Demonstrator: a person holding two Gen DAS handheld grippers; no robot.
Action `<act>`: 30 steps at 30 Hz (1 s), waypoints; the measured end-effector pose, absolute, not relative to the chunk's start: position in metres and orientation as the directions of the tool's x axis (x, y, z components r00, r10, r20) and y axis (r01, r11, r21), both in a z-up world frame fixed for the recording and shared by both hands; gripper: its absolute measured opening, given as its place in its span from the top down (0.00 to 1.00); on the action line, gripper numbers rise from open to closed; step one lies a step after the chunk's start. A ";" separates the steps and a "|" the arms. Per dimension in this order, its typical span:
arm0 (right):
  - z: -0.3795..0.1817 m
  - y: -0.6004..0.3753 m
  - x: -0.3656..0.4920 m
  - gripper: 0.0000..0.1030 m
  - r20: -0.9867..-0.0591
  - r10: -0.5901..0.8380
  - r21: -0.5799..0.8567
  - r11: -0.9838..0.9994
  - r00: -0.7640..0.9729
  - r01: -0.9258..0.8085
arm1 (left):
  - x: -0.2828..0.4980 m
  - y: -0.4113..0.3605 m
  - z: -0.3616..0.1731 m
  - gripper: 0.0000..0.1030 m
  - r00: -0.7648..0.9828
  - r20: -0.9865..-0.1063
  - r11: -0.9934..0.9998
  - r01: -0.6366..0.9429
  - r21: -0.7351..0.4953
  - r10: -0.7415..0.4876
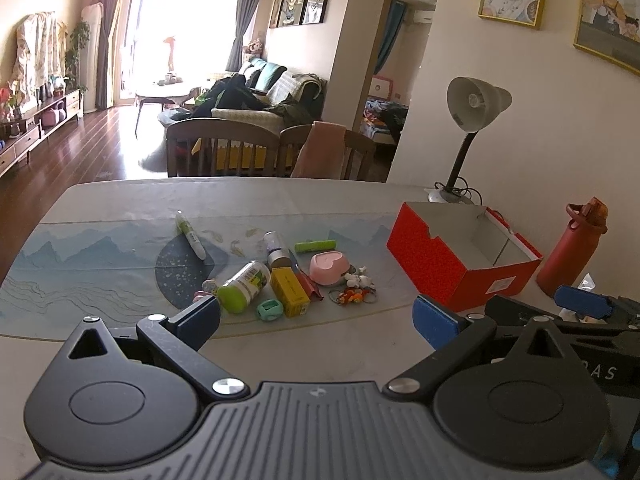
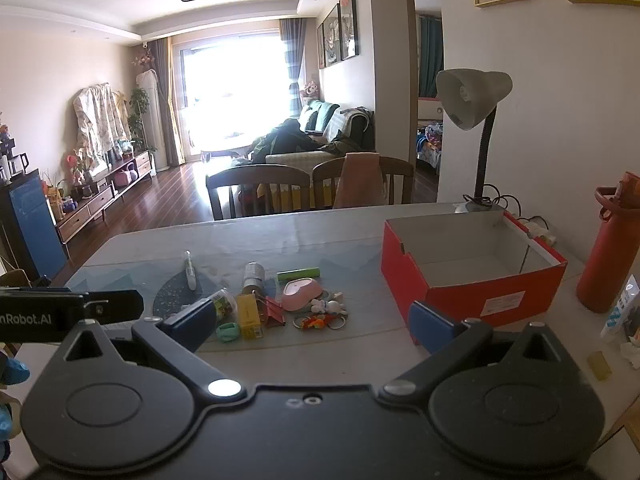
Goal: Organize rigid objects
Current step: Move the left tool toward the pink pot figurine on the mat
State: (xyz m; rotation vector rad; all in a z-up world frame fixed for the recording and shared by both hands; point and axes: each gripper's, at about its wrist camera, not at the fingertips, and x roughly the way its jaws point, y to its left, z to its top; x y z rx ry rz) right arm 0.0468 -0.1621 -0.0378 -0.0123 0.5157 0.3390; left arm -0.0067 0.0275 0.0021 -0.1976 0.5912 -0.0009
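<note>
A cluster of small objects lies on the table mat: a green-capped bottle (image 1: 244,286), a yellow box (image 1: 290,292), a pink heart-shaped dish (image 1: 329,267), a green tube (image 1: 315,245), a white pen (image 1: 191,235), a silver-capped bottle (image 1: 275,247), a mint clip (image 1: 270,310) and a keychain (image 1: 352,291). An empty red box (image 1: 460,264) stands to their right; it also shows in the right wrist view (image 2: 472,276). My left gripper (image 1: 316,324) is open and empty, just short of the cluster. My right gripper (image 2: 310,326) is open and empty, near the keychain (image 2: 320,318).
A red water bottle (image 1: 572,248) and a desk lamp (image 1: 472,120) stand right of the red box by the wall. Two wooden chairs (image 1: 224,148) sit at the table's far edge. A tube and tissue (image 2: 624,320) lie at the right.
</note>
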 end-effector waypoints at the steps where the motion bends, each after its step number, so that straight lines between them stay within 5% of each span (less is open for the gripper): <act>1: -0.038 -0.161 0.047 0.01 -0.485 0.316 0.074 0.944 0.816 -0.321 | -0.006 0.029 0.001 0.00 0.830 -0.555 0.981 -0.056 -0.188 -0.059; 30: -0.081 -0.148 0.134 0.01 -0.601 0.411 0.138 0.898 0.685 -0.418 | 0.057 0.070 -0.042 0.00 0.793 -0.609 0.969 -0.163 -0.186 0.016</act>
